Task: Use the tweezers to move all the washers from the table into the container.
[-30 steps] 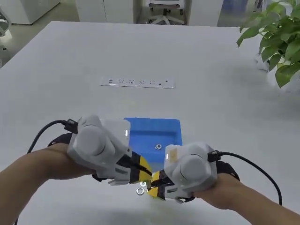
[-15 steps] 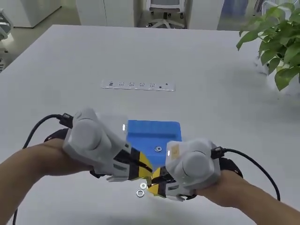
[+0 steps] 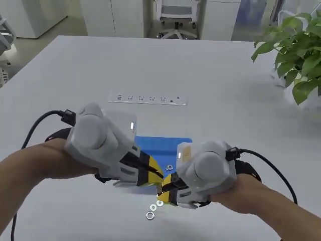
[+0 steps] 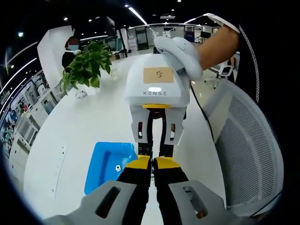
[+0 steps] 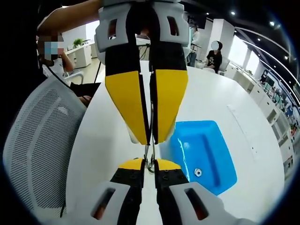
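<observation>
My left gripper (image 3: 150, 173) and my right gripper (image 3: 168, 193) meet tip to tip over the near edge of the blue container (image 3: 165, 145). Thin metal tweezers (image 5: 150, 140) run between the left gripper's yellow jaws down into my right gripper (image 5: 149, 165), whose jaws stand close around their end. The left gripper (image 4: 153, 162) has its jaws nearly together. One washer (image 3: 169, 167) lies in the container (image 4: 105, 164), and it is the washer (image 5: 198, 172) in the right gripper view. Three washers (image 3: 153, 207) lie on the white table just below the grippers.
A white power strip (image 3: 149, 99) lies on the table beyond the container. A potted plant (image 3: 296, 55) stands at the far right. An office chair (image 3: 175, 12) is behind the table. A mesh chair back (image 5: 42, 140) is close behind me.
Both grippers, still tip to tip, have lifted and moved a little away from me, off the loose washers and over the container's near edge. The head camera tilted, which shifts the scene down.
</observation>
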